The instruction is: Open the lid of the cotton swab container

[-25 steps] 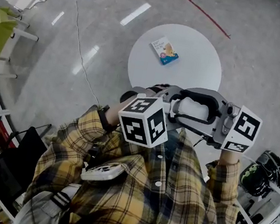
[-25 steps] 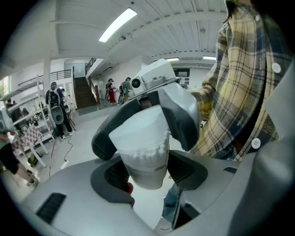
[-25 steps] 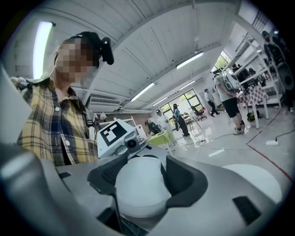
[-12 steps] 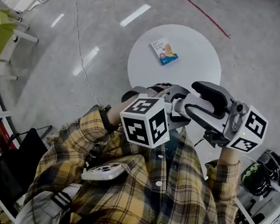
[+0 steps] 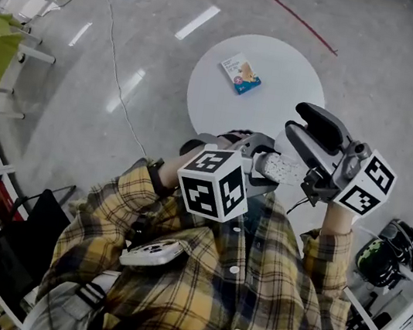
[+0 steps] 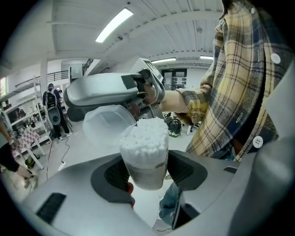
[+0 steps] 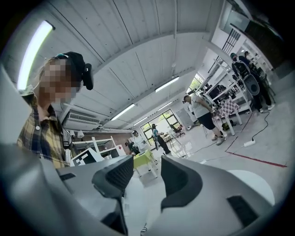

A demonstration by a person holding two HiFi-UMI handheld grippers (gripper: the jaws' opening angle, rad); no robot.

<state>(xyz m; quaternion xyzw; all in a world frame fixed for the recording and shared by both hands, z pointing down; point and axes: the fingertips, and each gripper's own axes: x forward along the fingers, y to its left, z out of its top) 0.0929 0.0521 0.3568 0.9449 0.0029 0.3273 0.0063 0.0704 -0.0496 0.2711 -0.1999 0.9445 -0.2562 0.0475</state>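
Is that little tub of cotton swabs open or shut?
Open. The lid is swung off to one side, and the swab tips stand bare above the tub.

I'm clamping my left gripper (image 5: 267,167) on the cotton swab container (image 6: 145,161). My right gripper (image 5: 308,134), jaws just closing, is hovering empty alongside.

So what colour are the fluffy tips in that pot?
White. The cotton swabs show best in the left gripper view.
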